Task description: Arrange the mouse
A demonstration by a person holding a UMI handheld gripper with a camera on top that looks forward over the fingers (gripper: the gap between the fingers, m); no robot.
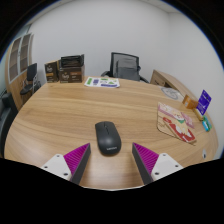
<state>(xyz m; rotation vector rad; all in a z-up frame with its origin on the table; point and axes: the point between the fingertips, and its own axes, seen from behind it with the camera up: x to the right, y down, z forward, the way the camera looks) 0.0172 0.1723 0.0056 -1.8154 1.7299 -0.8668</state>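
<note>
Office furniture rings a wide wooden worktop (60,120): a black swivel chair (124,66) stands at its far edge, another dark chair (27,82) at the far left, and pale walls close the room behind. On the far left part of the worktop sits a dark box-like item (66,69); papers (102,82) lie near the far edge, and colourful printed packets (178,122) rest toward the right edge. The black mouse (106,137) lies near the front edge, just ahead of the gripper (111,159) and roughly centred on the gap. The gripper's fingers stand apart, holding nothing, with the pink pads (77,157) facing inward. The approach step appears to be in hand; the grasp is not yet made. Next would likely be moving forward so the fingers flank the mouse, then closing evenly on its sides.
</note>
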